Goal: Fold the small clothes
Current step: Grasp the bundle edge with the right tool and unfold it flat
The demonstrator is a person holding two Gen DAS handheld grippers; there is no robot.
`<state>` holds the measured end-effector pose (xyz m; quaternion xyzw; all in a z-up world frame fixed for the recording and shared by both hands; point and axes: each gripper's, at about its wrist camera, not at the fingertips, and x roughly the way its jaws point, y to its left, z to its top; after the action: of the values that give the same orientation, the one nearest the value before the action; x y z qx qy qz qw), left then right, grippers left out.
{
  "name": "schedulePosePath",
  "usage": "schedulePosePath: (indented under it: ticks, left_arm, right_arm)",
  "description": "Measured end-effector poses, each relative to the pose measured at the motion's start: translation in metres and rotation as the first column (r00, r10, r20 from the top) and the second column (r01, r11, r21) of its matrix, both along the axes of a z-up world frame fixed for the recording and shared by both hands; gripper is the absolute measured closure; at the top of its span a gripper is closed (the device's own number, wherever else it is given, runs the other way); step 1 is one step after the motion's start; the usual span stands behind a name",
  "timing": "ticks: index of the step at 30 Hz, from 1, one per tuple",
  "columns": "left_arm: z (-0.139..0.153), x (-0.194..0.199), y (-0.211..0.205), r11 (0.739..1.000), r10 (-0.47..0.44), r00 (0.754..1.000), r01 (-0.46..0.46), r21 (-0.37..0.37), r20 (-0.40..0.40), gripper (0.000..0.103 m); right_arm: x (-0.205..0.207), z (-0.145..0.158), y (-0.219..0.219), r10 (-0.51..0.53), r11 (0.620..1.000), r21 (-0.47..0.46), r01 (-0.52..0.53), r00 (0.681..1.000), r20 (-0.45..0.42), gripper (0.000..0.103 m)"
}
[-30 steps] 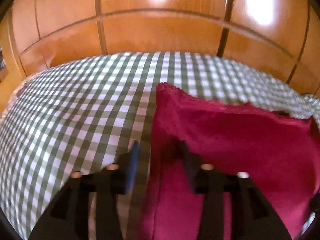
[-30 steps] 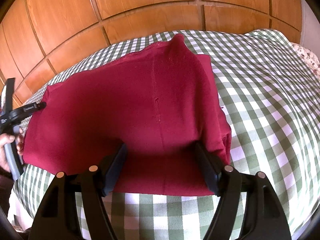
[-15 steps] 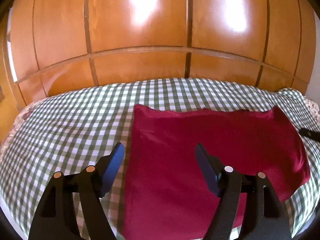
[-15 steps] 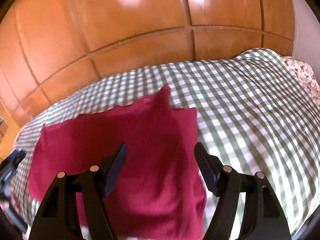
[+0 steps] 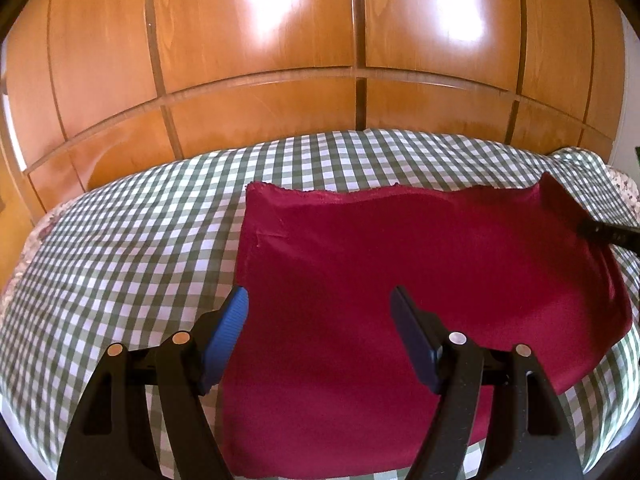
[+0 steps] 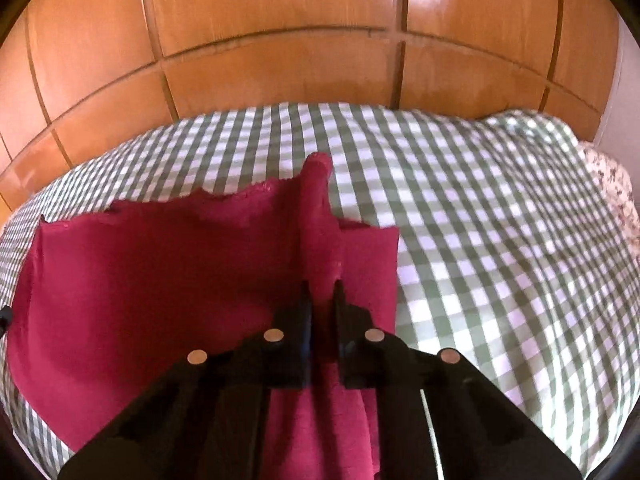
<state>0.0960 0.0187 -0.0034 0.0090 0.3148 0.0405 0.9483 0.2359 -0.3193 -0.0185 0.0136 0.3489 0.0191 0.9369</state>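
Note:
A dark red cloth (image 5: 400,260) lies spread on the green-and-white checked bed cover (image 5: 120,240). My left gripper (image 5: 320,308) hovers open above the cloth's near left part, its blue pads (image 5: 234,320) apart with nothing gripped. In the right wrist view my right gripper (image 6: 323,292) is shut on a raised ridge of the red cloth (image 6: 160,280) near its right edge. The ridge runs up to a lifted far corner (image 6: 318,164). The right gripper's black tip (image 5: 608,234) also shows at the right edge of the left wrist view.
Glossy wooden wardrobe doors (image 5: 260,60) stand close behind the bed. The checked cover (image 6: 480,220) stretches bare to the right of the cloth, with a floral fabric edge (image 6: 612,188) at the far right.
The right jaws have shut onto a pinched ridge of the cloth. The left jaws opened wider and drew back from the cloth's left edge. Both views now take in more of the wardrobe.

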Motion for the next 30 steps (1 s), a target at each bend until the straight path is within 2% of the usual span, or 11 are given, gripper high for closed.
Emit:
schedulePosePath:
  ticks: [4,8,10,13,16,18,20,23,30]
  left_arm:
    - [-0.007,0.007,-0.002,1.0,0.001,1.0,-0.001,0.012,-0.016,0.03]
    - [-0.023,0.019,0.0,1.0,0.013,0.997,-0.011,0.022,-0.072,0.03]
    - [-0.029,0.022,0.002,1.0,0.019,0.995,-0.018,0.015,-0.098,0.03]
    - [-0.028,0.018,0.003,1.0,0.024,0.996,-0.024,0.001,-0.09,0.03]
    - [-0.022,0.012,0.002,1.0,0.019,0.997,-0.02,-0.01,-0.073,0.03]
    - [-0.016,0.007,0.001,1.0,0.015,0.998,-0.016,-0.021,-0.057,0.03]
    - [-0.011,0.004,0.001,1.0,0.009,0.999,-0.01,-0.025,-0.042,0.03]
    - [-0.002,-0.005,0.001,0.999,0.002,1.0,-0.003,-0.041,-0.018,0.025]
    - [0.006,-0.021,-0.004,0.998,-0.017,1.0,0.017,-0.058,0.004,0.025]
  right_arm:
    - [0.01,-0.004,-0.007,-0.045,0.999,0.022,0.045,0.999,0.003,0.096]
    - [0.024,-0.029,-0.009,-0.081,0.997,0.014,0.081,0.996,-0.03,0.096]
    - [0.024,-0.03,-0.013,-0.093,0.994,0.048,0.095,0.995,-0.027,0.096]
    - [0.022,-0.027,-0.015,-0.09,0.994,0.061,0.092,0.996,-0.029,0.094]
    - [0.014,-0.019,-0.023,-0.099,0.99,0.102,0.101,0.995,-0.026,0.08]
    - [0.007,-0.015,-0.03,-0.105,0.982,0.153,0.107,0.994,-0.024,0.05]
    - [-0.002,-0.012,-0.035,-0.109,0.979,0.173,0.11,0.994,-0.017,0.049]
    - [-0.018,-0.014,-0.04,-0.086,0.973,0.212,0.091,0.996,-0.033,0.049]
    - [-0.052,-0.033,-0.052,-0.02,0.933,0.356,0.05,0.996,-0.089,0.035]
